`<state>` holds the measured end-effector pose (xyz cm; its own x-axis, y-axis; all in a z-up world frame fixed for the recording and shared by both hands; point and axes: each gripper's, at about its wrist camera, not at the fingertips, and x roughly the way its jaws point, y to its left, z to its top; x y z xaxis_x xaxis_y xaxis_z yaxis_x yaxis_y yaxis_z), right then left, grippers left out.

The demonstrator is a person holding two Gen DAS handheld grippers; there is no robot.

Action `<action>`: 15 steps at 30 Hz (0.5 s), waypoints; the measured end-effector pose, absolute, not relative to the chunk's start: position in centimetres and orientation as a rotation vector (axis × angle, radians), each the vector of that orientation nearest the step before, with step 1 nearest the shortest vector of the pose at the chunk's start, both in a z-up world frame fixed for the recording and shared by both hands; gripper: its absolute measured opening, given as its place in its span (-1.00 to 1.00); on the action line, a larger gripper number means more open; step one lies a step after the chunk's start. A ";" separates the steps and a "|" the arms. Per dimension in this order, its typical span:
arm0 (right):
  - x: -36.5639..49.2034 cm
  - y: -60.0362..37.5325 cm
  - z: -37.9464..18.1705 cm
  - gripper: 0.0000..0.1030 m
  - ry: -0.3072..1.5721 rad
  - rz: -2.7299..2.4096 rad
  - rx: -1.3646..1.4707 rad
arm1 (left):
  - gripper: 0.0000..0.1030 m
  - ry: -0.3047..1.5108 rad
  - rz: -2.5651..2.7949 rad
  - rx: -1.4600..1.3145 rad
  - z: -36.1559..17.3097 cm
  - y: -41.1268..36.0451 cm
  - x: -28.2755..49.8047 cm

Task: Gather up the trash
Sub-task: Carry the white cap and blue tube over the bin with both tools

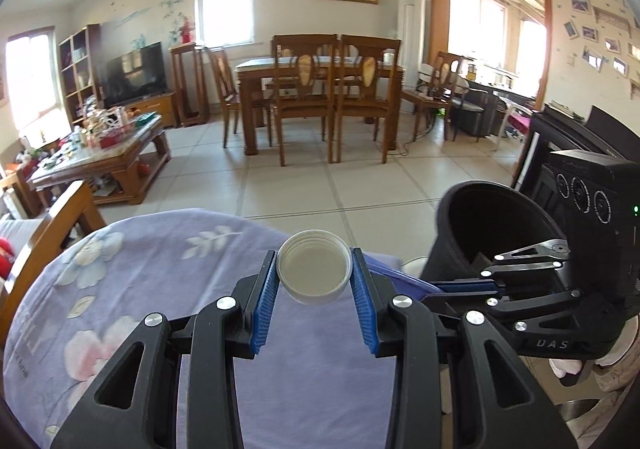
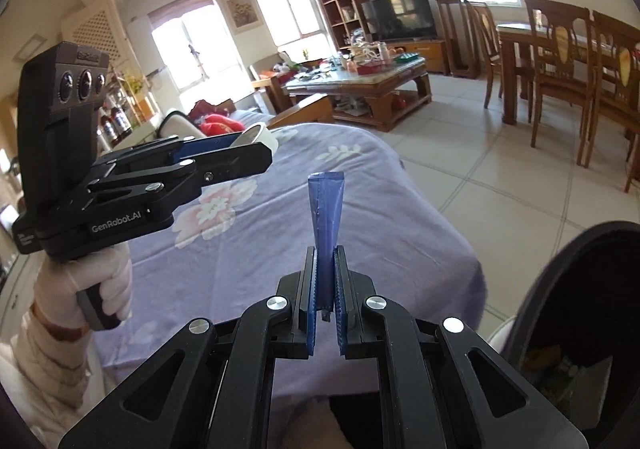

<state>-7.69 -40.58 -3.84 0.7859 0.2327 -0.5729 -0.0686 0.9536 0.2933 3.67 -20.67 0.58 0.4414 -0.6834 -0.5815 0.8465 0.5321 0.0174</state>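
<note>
1. Blue pads of the left gripper [image 1: 314, 281] pinch a white cap [image 1: 314, 267] by its ribbed sides, open face up and towards the camera; it hangs in the air over the flowered purple cover [image 1: 160, 269], near that cover's far edge.
2. Narrow-set, the right gripper [image 2: 325, 281] clamps a flattened blue wrapper [image 2: 326, 205] that stands up out of its pads, also above the cover.
3. Both bits of trash are in hand, so my guess is the step now is dropping them into the black bin [image 1: 492, 225], which stands just off the cover's right edge with its mouth open and tipped towards the grippers.
4. To do it well, I'd bring each gripper right over the mouth before letting go; the cap is light and round and could bounce off the rim and roll across the tiled floor [image 1: 360, 185].
5. One at a time looks wise: the two grippers sit close together by the bin and could knock each other.
6. That wrapper is thin and may cling to a pad, so open wide and check that it falls.
7. A gloved hand [image 2: 86, 289] holds the left handle.
</note>
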 end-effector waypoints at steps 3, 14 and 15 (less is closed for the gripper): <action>-10.5 -42.8 -4.2 -0.83 0.643 0.121 0.284 | -0.30 0.563 -1.023 0.332 -0.1 -23.2 1.9; -19.6 -51.5 -6.1 -0.83 0.621 -0.053 0.367 | -0.30 0.603 -1.176 0.359 -2.8 -31.6 -2.9; -20.2 -52.3 -6.3 -0.83 0.619 -0.064 0.375 | -0.30 0.608 -1.189 0.364 -3.1 -32.4 -3.2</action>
<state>-20.23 -52.26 -6.30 0.8146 0.0522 -0.5776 0.1699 0.9308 0.3238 -3.18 -32.41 -3.12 0.2418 -0.7503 -0.6153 0.9382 0.3427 -0.0492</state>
